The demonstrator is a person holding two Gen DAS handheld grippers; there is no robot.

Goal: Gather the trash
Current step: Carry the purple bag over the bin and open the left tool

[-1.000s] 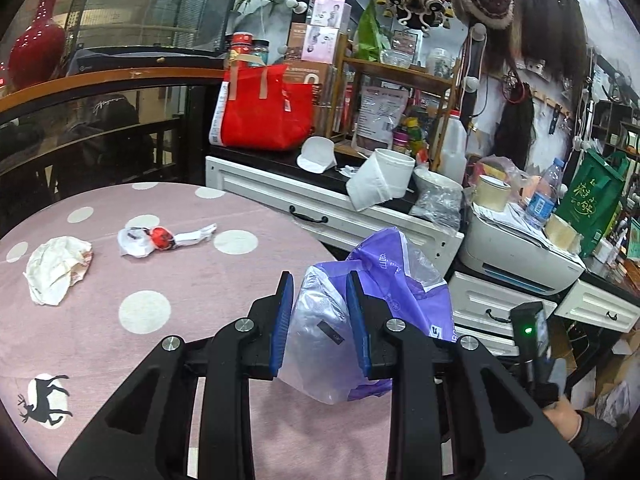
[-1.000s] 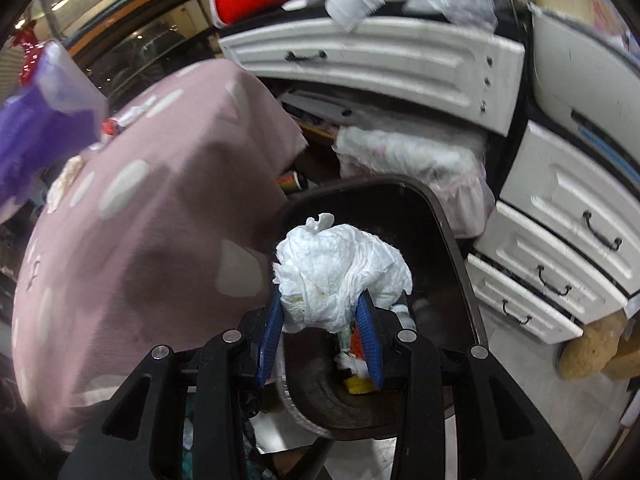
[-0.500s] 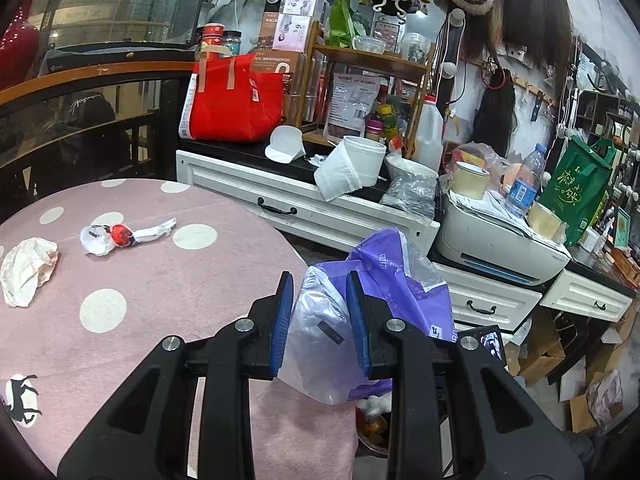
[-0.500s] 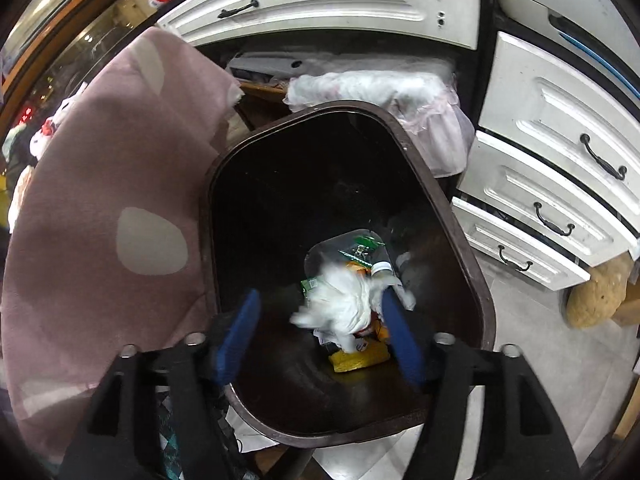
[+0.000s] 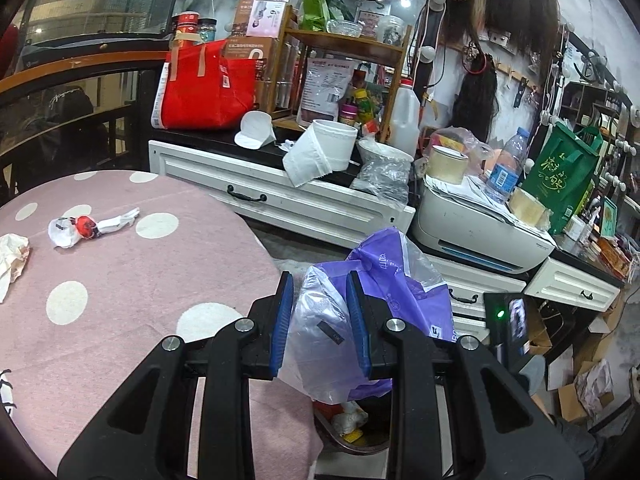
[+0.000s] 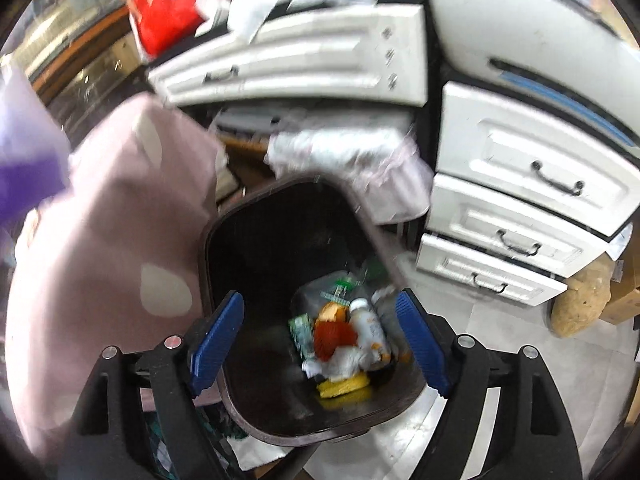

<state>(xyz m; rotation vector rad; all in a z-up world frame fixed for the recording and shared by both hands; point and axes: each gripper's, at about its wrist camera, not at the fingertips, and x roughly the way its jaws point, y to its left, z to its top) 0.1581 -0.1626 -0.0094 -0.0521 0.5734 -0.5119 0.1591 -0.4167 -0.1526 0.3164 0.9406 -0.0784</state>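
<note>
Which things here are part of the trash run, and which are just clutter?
Job:
- left gripper, shut on purple plastic bag
- right gripper, open over trash bin
- crumpled tissue
- red-and-white wrapper

Clutter:
- red tote
- printer
- water bottle
- green bag

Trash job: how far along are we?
Done: several scraps lie in the bin, and the right gripper is open and empty above it. In hand: the left gripper pinches a purple bag. Left: a crumpled paper and a red-and-white wrapper on the table.
</note>
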